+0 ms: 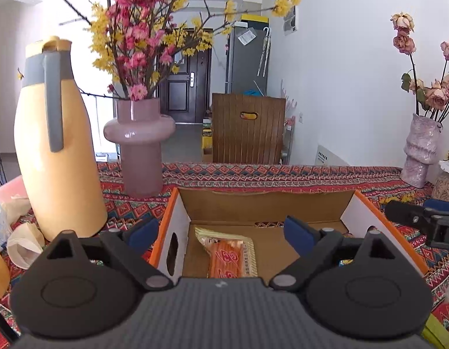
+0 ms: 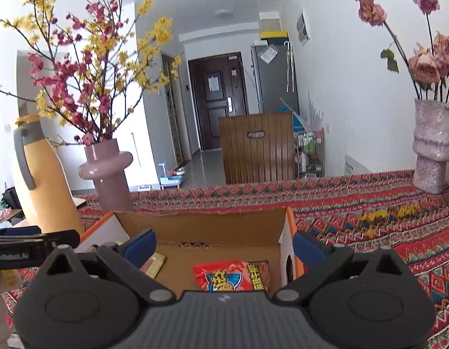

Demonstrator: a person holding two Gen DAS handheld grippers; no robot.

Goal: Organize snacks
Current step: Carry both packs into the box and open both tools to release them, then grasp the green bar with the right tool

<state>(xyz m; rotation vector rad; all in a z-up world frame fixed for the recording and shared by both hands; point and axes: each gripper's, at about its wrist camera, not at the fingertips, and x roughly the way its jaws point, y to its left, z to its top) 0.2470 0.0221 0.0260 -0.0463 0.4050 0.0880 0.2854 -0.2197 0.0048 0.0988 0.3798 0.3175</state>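
Observation:
An open cardboard box (image 1: 262, 200) with orange rims sits on the patterned tablecloth. An orange snack packet (image 1: 229, 254) lies flat on its floor on the left side. My left gripper (image 1: 221, 231) stands open above that packet, blue pads wide apart and touching nothing. In the right wrist view the same box (image 2: 201, 224) holds a red and blue snack bag (image 2: 231, 276) near its right wall, and a gold-edged packet (image 2: 154, 266) further left. My right gripper (image 2: 224, 245) is open over the red bag, nothing between its pads.
A tall yellow jug (image 1: 54, 145) and a pink vase (image 1: 141, 142) of flowers stand left of the box. A mottled purple vase (image 2: 431, 145) with dried roses stands at the right. Crumpled paper (image 1: 23, 241) lies at the left. The right gripper (image 1: 422, 221) shows beside the box.

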